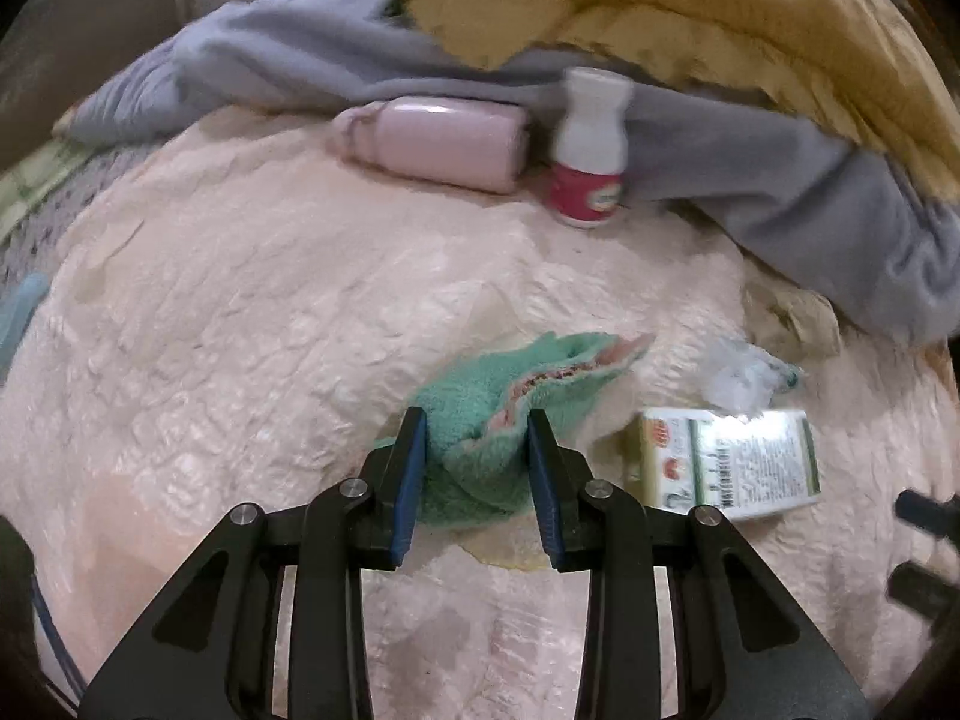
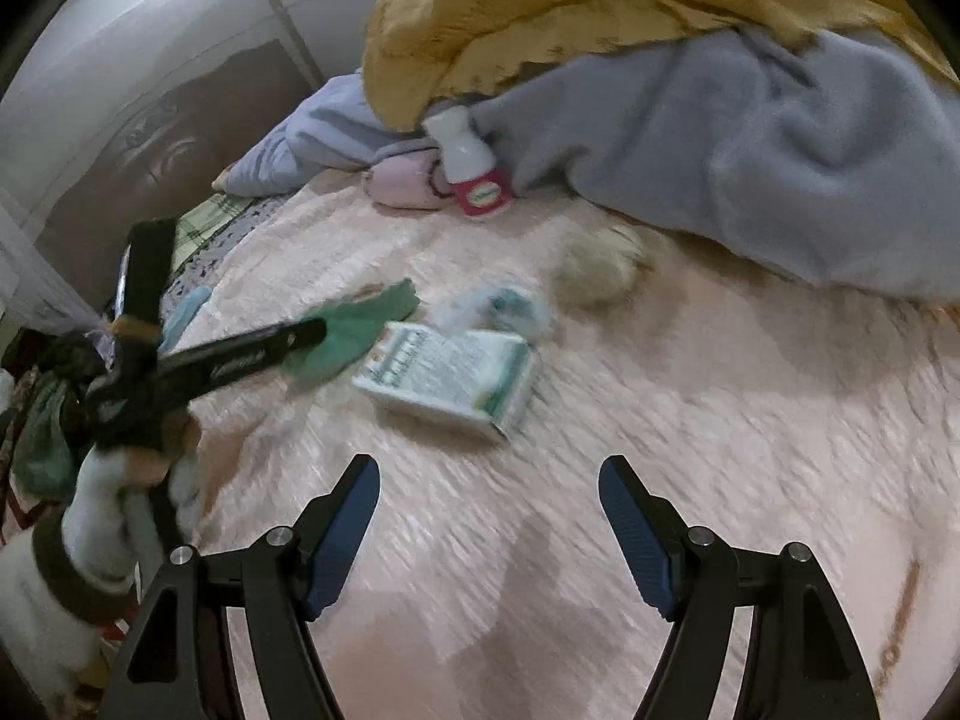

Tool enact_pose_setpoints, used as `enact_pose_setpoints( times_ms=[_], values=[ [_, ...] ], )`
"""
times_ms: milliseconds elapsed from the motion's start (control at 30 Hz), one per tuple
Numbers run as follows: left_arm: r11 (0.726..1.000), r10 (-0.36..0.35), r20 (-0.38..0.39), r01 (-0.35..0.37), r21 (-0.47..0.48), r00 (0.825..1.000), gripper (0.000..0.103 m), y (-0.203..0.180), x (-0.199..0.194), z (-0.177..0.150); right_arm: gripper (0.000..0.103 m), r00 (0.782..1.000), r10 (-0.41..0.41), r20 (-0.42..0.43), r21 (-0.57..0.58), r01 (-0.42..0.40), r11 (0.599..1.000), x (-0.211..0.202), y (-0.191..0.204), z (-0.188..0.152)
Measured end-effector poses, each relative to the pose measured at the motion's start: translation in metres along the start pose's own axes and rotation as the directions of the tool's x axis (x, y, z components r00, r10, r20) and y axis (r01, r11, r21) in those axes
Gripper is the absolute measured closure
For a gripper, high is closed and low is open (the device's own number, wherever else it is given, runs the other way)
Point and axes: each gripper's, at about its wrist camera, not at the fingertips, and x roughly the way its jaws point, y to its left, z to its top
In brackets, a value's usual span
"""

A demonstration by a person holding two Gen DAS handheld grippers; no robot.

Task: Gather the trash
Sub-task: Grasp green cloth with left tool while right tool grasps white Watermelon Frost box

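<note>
Our left hand-held gripper pinches the green cloth (right hand-held gripper gapes empty) beside the carton.

The bed cover is pale pink cloth with a crinkled, quilted texture and a faint sheen. The green towel is looped terry, matt and rough, with a woven pink trim. The carton beside it is glossy printed cardboard, and the wrapper above it is clear, crumpled plastic film. The white bottle is smooth plastic with a shiny red label; the pink bottle is glossy plastic. The grey blanket looks like soft matt fleece, the yellow blanket plush and fuzzy. The left gripper is matt black plastic with bright metal pins; its fingers carry ribbed blue pads.
</note>
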Motion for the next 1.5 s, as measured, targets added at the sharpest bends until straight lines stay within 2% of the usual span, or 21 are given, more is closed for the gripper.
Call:
enact_pose_setpoints(
  times_ms=[133, 167, 200, 267, 300, 367, 400, 500, 567, 700, 733, 767, 800, 867, 933, 1033, 1100, 1167, 1300, 1500],
  values=[
    [0.991, -0.071, -0.020, 0.073, 0.113, 0.997, 0.080, -0.030, -0.018, -0.021, 0.030, 0.999, -0.030, 0.014, 0.068, 0.029, 0.997, -0.023, -0.026, -0.015],
    [0.983, -0.121, -0.035, 0.125, 0.137, 0.992, 0.093, -0.039, -0.027, -0.029, 0.030, 0.999, -0.031, 0.017, 0.085, 0.030, 0.996, -0.027, -0.030, -0.018],
    [0.976, -0.161, -0.051, 0.167, 0.142, 0.986, 0.097, -0.044, -0.032, -0.034, 0.030, 0.999, -0.032, 0.020, 0.098, 0.030, 0.995, -0.031, -0.034, -0.020],
    [0.948, -0.259, -0.110, 0.274, 0.164, 0.960, 0.097, -0.061, -0.047, -0.051, 0.030, 0.999, -0.046, 0.021, 0.115, 0.044, 0.992, -0.039, -0.038, -0.026],
    [0.939, -0.272, -0.122, 0.291, 0.185, 0.955, 0.097, -0.068, -0.050, -0.056, 0.030, 0.998, -0.060, 0.019, 0.122, 0.057, 0.991, -0.042, -0.039, -0.029],
    [0.906, -0.327, -0.162, 0.358, 0.225, 0.931, 0.097, -0.083, -0.060, -0.072, 0.030, 0.997, -0.075, 0.017, 0.140, 0.072, 0.988, -0.046, -0.041, -0.034],
    [0.903, -0.335, -0.165, 0.366, 0.224, 0.928, 0.097, -0.085, -0.064, -0.074, 0.030, 0.997, -0.071, 0.018, 0.148, 0.068, 0.987, -0.047, -0.041, -0.035],
    [0.913, -0.325, -0.134, 0.347, 0.215, 0.936, 0.097, -0.086, -0.074, -0.078, 0.030, 0.998, -0.064, 0.019, 0.148, 0.060, 0.987, -0.049, -0.039, -0.037],
    [0.931, -0.299, -0.119, 0.317, 0.179, 0.947, 0.097, -0.075, -0.074, -0.077, 0.030, 0.999, -0.045, 0.022, 0.115, 0.042, 0.992, -0.047, -0.032, -0.034],
    [0.958, -0.266, -0.093, 0.274, 0.087, 0.959, 0.094, -0.040, -0.067, -0.067, 0.024, 0.999, -0.050, 0.010, -0.029, 0.050, 0.998, -0.025, -0.011, -0.013],
    [0.962, -0.258, -0.084, 0.264, 0.066, 0.962, 0.089, -0.031, -0.066, -0.063, 0.024, 0.999, -0.048, 0.009, -0.066, 0.048, 0.997, -0.019, -0.006, -0.007],
    [0.966, -0.252, -0.072, 0.256, 0.046, 0.965, 0.075, -0.023, -0.064, -0.058, 0.023, 0.999, -0.036, 0.005, -0.121, 0.036, 0.992, -0.011, 0.000, 0.001],
    [0.967, -0.250, -0.059, 0.252, 0.031, 0.966, 0.056, -0.016, -0.062, -0.054, 0.021, 0.999, -0.036, 0.001, -0.179, 0.035, 0.983, -0.003, 0.006, 0.008],
    [0.969, -0.245, -0.015, 0.245, -0.011, 0.969, 0.042, 0.000, -0.060, -0.045, 0.018, 0.997, -0.073, -0.021, -0.288, 0.064, 0.955, 0.014, 0.016, 0.018],
    [0.975, -0.224, 0.015, 0.224, -0.004, 0.974, 0.042, 0.007, -0.056, -0.035, 0.018, 0.991, -0.120, -0.061, -0.397, 0.086, 0.914, 0.035, 0.025, 0.027],
    [0.979, -0.202, 0.017, 0.202, 0.032, 0.979, 0.041, 0.007, -0.044, -0.020, 0.018, 0.984, -0.141, -0.110, -0.481, 0.072, 0.874, 0.056, 0.030, 0.034],
    [0.978, -0.198, -0.013, 0.198, 0.059, 0.980, 0.041, 0.004, -0.029, -0.012, 0.018, 0.980, -0.151, -0.132, -0.502, 0.065, 0.863, 0.066, 0.029, 0.036],
    [0.976, -0.191, -0.043, 0.194, 0.095, 0.981, 0.041, -0.002, -0.015, -0.007, 0.018, 0.975, -0.150, -0.166, -0.494, 0.049, 0.868, 0.075, 0.026, 0.037],
    [0.981, -0.109, -0.051, 0.116, 0.154, 0.993, 0.039, -0.008, 0.002, -0.004, 0.019, 0.965, -0.039, -0.258, -0.410, -0.072, 0.909, 0.070, 0.022, 0.022],
    [0.984, -0.055, -0.070, 0.066, 0.167, 0.996, 0.037, -0.006, 0.019, 0.001, 0.018, 0.979, -0.033, -0.201, -0.316, -0.033, 0.948, 0.068, 0.023, 0.025]
  ],
)
